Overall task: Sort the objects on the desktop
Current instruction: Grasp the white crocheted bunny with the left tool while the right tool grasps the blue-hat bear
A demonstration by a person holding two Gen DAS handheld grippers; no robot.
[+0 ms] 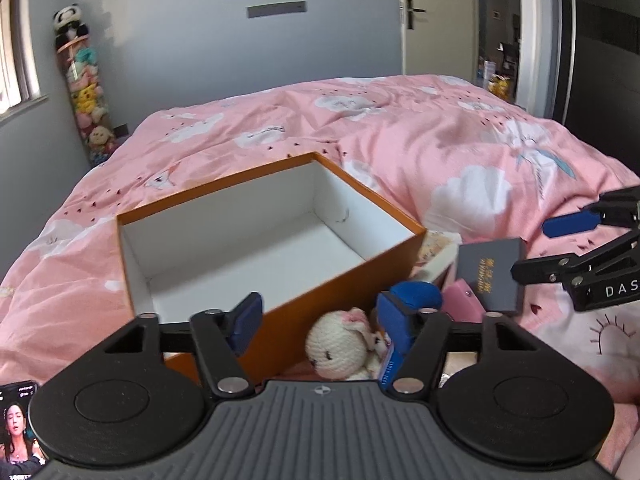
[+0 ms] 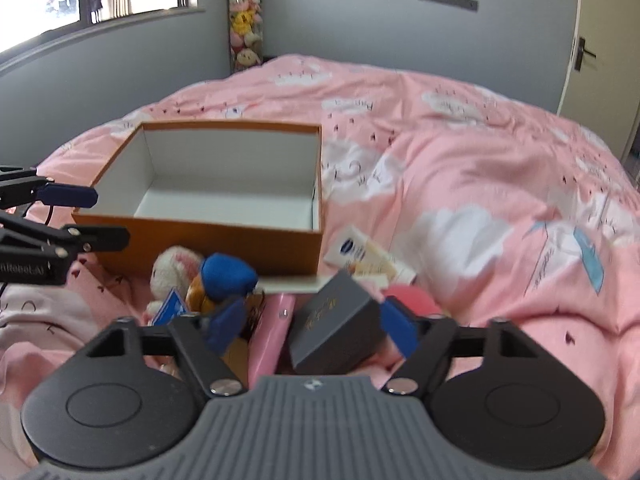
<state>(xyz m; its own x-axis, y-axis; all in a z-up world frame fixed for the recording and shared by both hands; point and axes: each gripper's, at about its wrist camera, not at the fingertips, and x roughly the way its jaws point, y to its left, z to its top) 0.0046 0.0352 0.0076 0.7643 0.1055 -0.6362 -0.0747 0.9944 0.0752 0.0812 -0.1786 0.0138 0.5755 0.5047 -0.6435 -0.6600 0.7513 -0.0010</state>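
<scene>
**Both tongs spread over a heap of small things beside an empty orange box**

The left gripper [image 1: 320, 320] hung over the near edge of a pink quilt [image 1: 440, 140] printed with white clouds. Its two blue pads stood well apart and pinched nothing. Between and just beyond them lay a white plush toy [image 1: 340, 346] with a pink ear, resting against the near wall of the orange box [image 1: 332, 292]. The box sat ahead and to the left of these tongs, open at the top, its white inside bare. Close to the right pad was a blue stuffed piece [image 1: 416, 296], and past that a pink case [image 1: 464, 300] and a dark grey booklet [image 1: 490, 272] with gold lettering, leaning on the heap. At the lower left corner a phone screen [image 1: 18, 432] showed.

The right gripper [image 2: 312, 326] was also spread, with nothing pressed between its pads. The grey booklet [image 2: 336, 324] lay tilted in the gap between them, nearer the right pad; whether that pad touched it could not be told through the blur. By the left pad sat the blue stuffed piece [image 2: 228, 276] on top of an orange-brown toy, with the white plush toy [image 2: 172, 272] farther left. The pink case [image 2: 276, 328] ran up between the pads beside the booklet. Ahead and slightly right lay a white cream tube [image 2: 352, 248] with a blue round mark, just beside the box's near right corner. The orange box [image 2: 200, 240] stood straight ahead.

Each gripper showed at the edge of the other's view, jaws open.
</scene>
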